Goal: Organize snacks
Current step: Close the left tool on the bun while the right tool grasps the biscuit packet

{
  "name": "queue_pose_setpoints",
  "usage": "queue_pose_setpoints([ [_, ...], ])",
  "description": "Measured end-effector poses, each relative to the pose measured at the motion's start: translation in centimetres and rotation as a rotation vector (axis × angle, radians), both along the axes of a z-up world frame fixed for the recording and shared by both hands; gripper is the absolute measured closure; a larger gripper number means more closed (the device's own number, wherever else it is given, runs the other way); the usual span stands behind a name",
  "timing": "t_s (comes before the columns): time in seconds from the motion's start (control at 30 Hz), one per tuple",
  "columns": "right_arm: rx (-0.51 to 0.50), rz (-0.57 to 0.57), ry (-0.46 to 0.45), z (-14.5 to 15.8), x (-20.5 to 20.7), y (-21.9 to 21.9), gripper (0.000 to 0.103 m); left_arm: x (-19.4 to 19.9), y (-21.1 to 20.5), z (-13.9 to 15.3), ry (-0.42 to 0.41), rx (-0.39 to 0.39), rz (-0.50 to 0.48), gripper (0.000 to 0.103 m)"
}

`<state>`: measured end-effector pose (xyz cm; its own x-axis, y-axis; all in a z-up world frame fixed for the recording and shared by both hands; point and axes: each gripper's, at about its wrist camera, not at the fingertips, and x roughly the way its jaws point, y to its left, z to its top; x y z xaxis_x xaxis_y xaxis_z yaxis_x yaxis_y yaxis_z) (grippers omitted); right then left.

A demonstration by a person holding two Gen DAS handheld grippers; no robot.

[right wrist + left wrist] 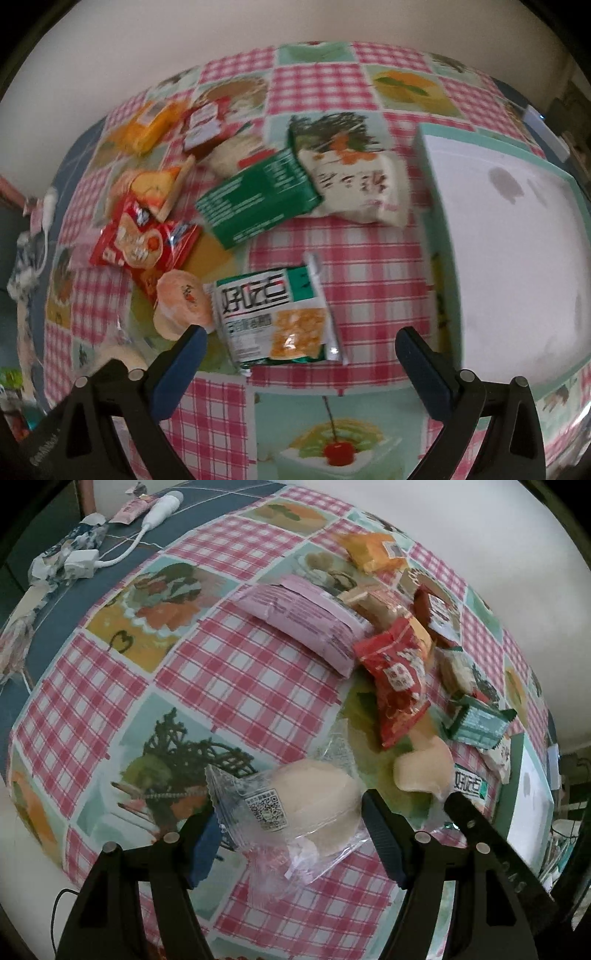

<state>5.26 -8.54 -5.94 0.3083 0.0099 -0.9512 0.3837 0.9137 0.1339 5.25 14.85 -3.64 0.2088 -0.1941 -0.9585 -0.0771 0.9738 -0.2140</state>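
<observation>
A round pale cake in a clear wrapper (310, 805) sits between the blue pads of my left gripper (291, 808), which is shut on it just over the checked tablecloth. My right gripper (301, 332) stands wide open, pointing down over a white and green snack packet (273, 317) that lies flat between its fingers, untouched. A pile of snacks lies beyond: a long pink packet (299, 624), a red packet (144, 240), a green box (258, 199), a white packet (358, 184), an orange packet (151, 125) and a peach jelly cup (181, 302).
A white tray with a teal rim (506, 240) lies at the right of the table, beside the pile. A white plug and cable (147, 520) and a folded patterned umbrella (62, 554) lie on blue cloth at the far left. A pale wall backs the table.
</observation>
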Motion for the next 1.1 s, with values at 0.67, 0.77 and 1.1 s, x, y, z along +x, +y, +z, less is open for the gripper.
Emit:
queue_pose_setpoints([
  [0.67,-0.081,0.078,0.041,-1.6,2.3,3.8,0.034,1.4,-3.6,-1.7,0.025,0.033,-0.063,0.021],
  [0.77,-0.091,0.078,0.047,-1.8,2.4,3.9,0.034,1.7,-4.5,-2.1,0.033,0.045,-0.065,0.02],
  [1.1,-0.079,0.076,0.06,-2.3,0.8,2.4,0.035,2.6,-7.0,-2.8,0.021,0.095,-0.047,0.02],
])
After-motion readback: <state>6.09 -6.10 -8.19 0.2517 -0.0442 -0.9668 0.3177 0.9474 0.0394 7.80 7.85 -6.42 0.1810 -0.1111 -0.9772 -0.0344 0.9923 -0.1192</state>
